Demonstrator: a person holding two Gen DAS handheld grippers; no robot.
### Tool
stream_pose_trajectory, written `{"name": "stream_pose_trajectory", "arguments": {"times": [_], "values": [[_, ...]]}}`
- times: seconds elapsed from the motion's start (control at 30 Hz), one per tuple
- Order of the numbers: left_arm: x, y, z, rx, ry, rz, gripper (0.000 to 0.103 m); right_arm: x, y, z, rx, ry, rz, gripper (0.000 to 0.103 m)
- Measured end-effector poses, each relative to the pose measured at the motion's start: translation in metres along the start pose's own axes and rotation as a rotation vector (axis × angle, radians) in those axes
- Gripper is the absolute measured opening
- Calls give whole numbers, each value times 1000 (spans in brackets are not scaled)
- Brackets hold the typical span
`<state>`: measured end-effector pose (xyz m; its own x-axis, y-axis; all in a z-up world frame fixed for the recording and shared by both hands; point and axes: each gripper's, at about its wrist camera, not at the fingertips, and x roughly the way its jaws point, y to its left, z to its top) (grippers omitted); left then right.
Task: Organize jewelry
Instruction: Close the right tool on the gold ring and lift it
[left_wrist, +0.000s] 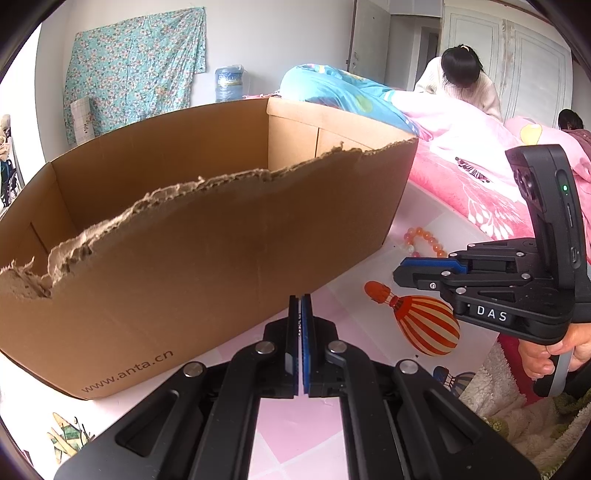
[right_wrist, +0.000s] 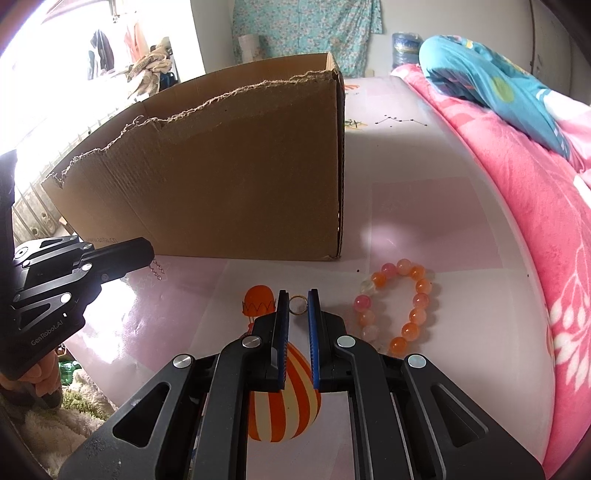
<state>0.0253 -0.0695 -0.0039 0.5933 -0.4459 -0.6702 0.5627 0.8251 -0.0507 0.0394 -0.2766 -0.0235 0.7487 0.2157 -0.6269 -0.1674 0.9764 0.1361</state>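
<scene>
A torn cardboard box (left_wrist: 207, 236) stands on the pink table; it also shows in the right wrist view (right_wrist: 229, 177). My left gripper (left_wrist: 300, 301) is shut just before the box's front wall; in the right wrist view (right_wrist: 147, 254) a thin silver chain (right_wrist: 158, 271) dangles from its tip. My right gripper (right_wrist: 298, 295) is part open, with a small gold ring (right_wrist: 297, 305) lying between its fingertips on the table. It also shows in the left wrist view (left_wrist: 400, 275). An orange and pink bead bracelet (right_wrist: 400, 306) lies to the right of it, partly seen in the left wrist view (left_wrist: 424, 242).
A pink blanket (right_wrist: 535, 229) and blue bedding (right_wrist: 491, 88) lie along the table's right side. A hot-air balloon print (right_wrist: 284, 402) marks the table cover. Two people (left_wrist: 461, 81) are at the back. A fluffy rug (left_wrist: 517, 406) lies below the table edge.
</scene>
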Motion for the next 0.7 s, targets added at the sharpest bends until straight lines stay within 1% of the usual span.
{"name": "stream_pose_trajectory", "arguments": {"times": [0.03,0.33,0.43,0.47,0.5,0.53,0.7], "values": [[0,0,0,-1,0,0,1,-1,-1,0,4,1,8,2],[-7,-1,2,-13,-13,8,1,-5,3,1,-2,-19,28,2],[-8,-2,1,-10,-10,6,1,-5,4,-2,-9,-15,27,9],[-8,-3,1,-8,-9,5,1,-4,5,-3,-15,-12,28,13],[-7,-3,1,-6,-7,4,1,-3,6,-3,-22,-12,24,21],[-7,-4,0,-3,-5,3,1,-4,8,-4,-29,-13,18,25],[-5,-6,0,1,-1,-3,1,-2,9,-6,-48,-9,5,26]]}}
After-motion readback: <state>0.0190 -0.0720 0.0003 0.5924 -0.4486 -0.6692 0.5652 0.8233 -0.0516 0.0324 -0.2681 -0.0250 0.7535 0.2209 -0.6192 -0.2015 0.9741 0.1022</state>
